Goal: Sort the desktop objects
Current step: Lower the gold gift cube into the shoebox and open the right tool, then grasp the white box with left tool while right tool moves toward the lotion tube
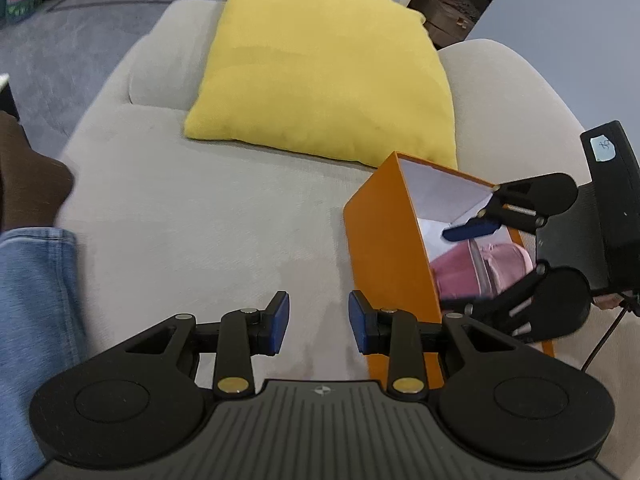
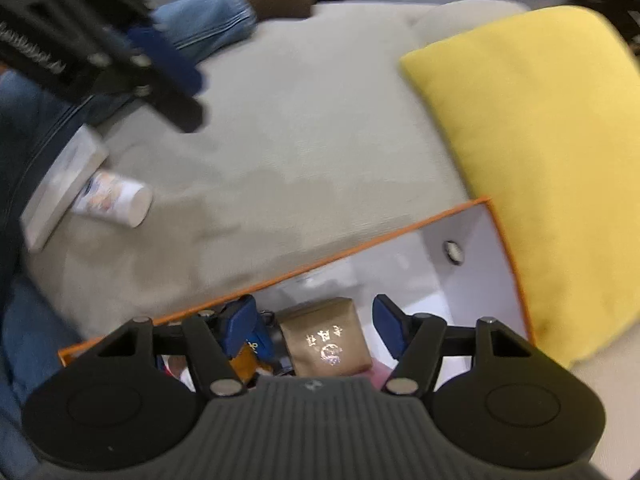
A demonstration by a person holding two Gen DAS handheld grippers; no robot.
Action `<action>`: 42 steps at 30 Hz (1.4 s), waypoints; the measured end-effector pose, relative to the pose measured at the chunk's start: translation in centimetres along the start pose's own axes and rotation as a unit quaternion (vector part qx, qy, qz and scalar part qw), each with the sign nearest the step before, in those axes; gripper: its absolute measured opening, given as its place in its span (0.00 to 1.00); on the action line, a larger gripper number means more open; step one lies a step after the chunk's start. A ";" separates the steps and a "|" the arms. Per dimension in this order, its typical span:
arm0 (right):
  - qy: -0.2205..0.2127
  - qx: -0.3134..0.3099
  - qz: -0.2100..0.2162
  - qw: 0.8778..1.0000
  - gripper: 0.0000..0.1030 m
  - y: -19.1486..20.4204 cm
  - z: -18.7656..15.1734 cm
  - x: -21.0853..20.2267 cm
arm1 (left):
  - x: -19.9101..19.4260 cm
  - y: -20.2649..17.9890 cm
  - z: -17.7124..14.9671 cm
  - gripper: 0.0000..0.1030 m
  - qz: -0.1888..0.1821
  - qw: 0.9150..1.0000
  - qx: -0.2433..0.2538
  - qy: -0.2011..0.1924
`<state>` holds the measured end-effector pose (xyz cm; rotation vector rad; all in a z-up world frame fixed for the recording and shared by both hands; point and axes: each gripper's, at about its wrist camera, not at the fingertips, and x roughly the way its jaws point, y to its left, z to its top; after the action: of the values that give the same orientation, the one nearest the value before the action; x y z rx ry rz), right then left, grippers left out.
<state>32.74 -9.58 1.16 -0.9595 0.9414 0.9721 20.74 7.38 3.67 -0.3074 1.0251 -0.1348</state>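
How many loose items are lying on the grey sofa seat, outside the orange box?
2. A white cylindrical tube lies on the grey sofa seat at the left, touching a flat white rectangular box beside it. Others may be hidden behind the grippers.

I'm looking at a pale beige sofa with a yellow cushion leaning against its backrest. Beyond the sofa's far arm lies grey carpet, and a light blue wall rises behind the backrest.
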 end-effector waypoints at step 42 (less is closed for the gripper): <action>-0.152 0.016 -0.024 0.988 0.58 24.5 -2.1 1.7 | -0.9 6.8 -18.1 0.51 0.103 0.988 -0.078 0.087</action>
<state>9.78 -4.71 -6.27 -0.7764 0.6730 1.0260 4.52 10.62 -6.41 -0.3341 1.2365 0.1093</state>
